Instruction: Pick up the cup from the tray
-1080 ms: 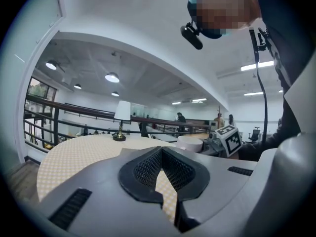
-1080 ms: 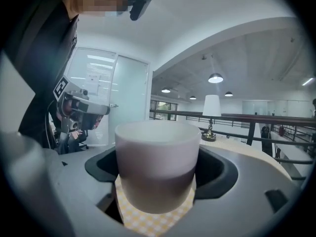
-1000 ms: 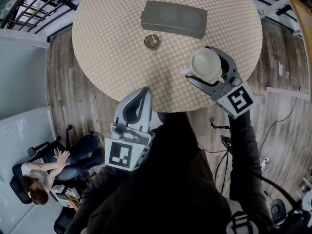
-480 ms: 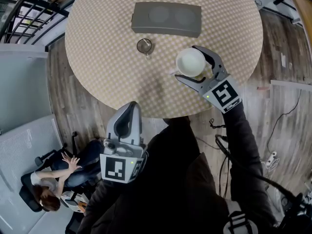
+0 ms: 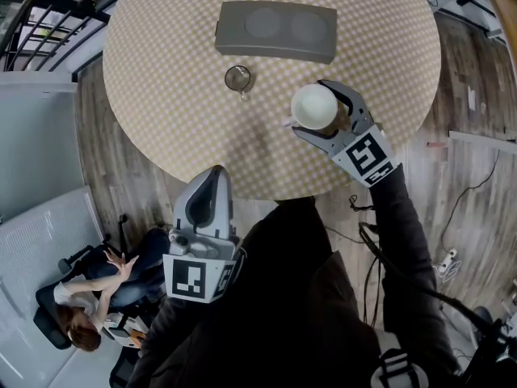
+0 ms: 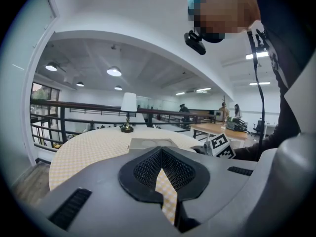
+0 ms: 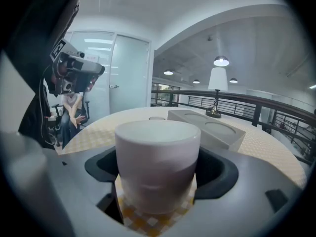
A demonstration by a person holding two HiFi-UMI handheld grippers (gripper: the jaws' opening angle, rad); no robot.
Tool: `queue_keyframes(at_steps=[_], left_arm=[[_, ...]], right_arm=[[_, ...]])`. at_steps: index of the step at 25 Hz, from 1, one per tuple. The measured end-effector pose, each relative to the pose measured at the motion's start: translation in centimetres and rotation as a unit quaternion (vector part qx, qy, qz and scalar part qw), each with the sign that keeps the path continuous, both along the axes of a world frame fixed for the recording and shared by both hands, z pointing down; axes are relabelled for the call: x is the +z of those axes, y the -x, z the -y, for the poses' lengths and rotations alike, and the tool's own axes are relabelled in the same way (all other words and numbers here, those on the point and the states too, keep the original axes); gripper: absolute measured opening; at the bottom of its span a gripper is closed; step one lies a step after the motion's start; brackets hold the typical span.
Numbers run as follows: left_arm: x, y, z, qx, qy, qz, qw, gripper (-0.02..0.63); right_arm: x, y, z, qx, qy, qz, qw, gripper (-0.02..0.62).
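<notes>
A white cup (image 5: 313, 106) sits between the jaws of my right gripper (image 5: 311, 108), which is shut on it, over the checkered round table (image 5: 178, 95). The cup is off the grey tray (image 5: 275, 31) and nearer to me, to its right. In the right gripper view the cup (image 7: 157, 162) fills the gap of the right gripper (image 7: 157, 186), with the tray (image 7: 207, 127) behind it showing two round recesses with nothing in them. I cannot tell whether the cup touches the cloth. My left gripper (image 5: 212, 178) is shut with nothing in it at the table's near edge.
A small table lamp (image 5: 238, 78) stands just in front of the tray, left of the cup, and shows as the lamp (image 7: 216, 90) beyond the tray. A person sits in a chair (image 5: 89, 285) on the floor at lower left. Railings (image 5: 48, 6) run behind the table.
My right gripper has carried the cup a little left and farther in over the table. The left gripper has stayed shut by the near edge.
</notes>
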State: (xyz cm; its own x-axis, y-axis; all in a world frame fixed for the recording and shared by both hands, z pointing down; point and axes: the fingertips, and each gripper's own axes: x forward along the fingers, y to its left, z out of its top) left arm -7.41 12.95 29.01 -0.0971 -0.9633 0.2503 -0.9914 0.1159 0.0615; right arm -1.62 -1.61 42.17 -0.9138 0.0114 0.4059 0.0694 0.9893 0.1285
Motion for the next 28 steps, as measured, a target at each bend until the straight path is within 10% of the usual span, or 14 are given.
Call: queue_keyframes(at_steps=[17, 28], left_arm=[[0.1, 0.1, 1.7, 0.006, -0.008, -0.001, 0.9999, 0.006], [-3.8, 0.3, 1.0, -0.014, -0.065, -0.012, 0.9977, 0.006]], right_arm=[[0.3, -3.6, 1.7, 0.020, 0.002, -0.019, 1.000, 0.456], [-14.2, -8.3, -1.1, 0.141, 0.092, 0.129, 0.977, 0.454]])
